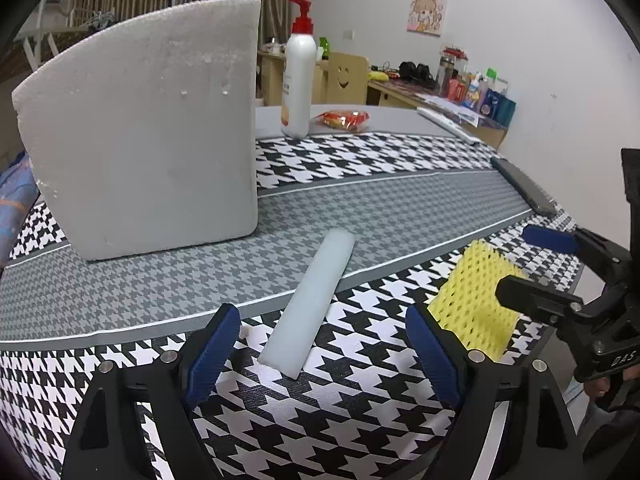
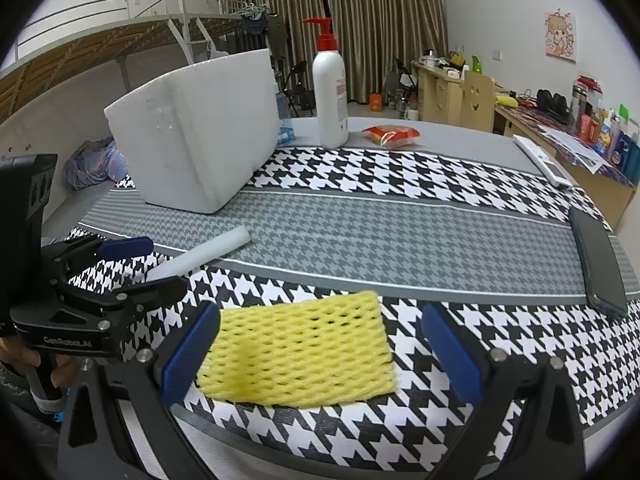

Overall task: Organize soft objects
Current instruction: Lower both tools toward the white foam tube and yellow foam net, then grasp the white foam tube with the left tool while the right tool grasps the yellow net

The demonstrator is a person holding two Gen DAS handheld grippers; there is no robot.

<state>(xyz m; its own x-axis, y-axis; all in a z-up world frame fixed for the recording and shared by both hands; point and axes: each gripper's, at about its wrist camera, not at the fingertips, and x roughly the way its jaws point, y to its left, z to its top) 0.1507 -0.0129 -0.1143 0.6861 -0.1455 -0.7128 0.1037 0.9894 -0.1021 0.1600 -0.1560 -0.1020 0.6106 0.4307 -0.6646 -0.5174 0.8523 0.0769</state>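
Note:
A white foam bar [image 1: 310,302] lies on the houndstooth cloth [image 1: 340,408], its near end between the wide-open jaws of my left gripper [image 1: 324,356]. A yellow foam net sleeve [image 2: 298,350] lies flat between the open jaws of my right gripper [image 2: 320,354]; neither gripper touches its object. The sleeve also shows in the left wrist view [image 1: 476,300], beside the right gripper [image 1: 540,268]. The bar [image 2: 200,256] and the left gripper [image 2: 132,264] show in the right wrist view. A white styrofoam box [image 1: 140,128] stands behind the bar, also seen at the left [image 2: 196,128].
A white pump bottle [image 1: 298,76] and a red snack packet [image 1: 344,120] stand at the table's far side. A dark phone [image 2: 598,264] lies at the right edge. A white flat device [image 2: 540,160] lies further back right. Desks with clutter line the wall.

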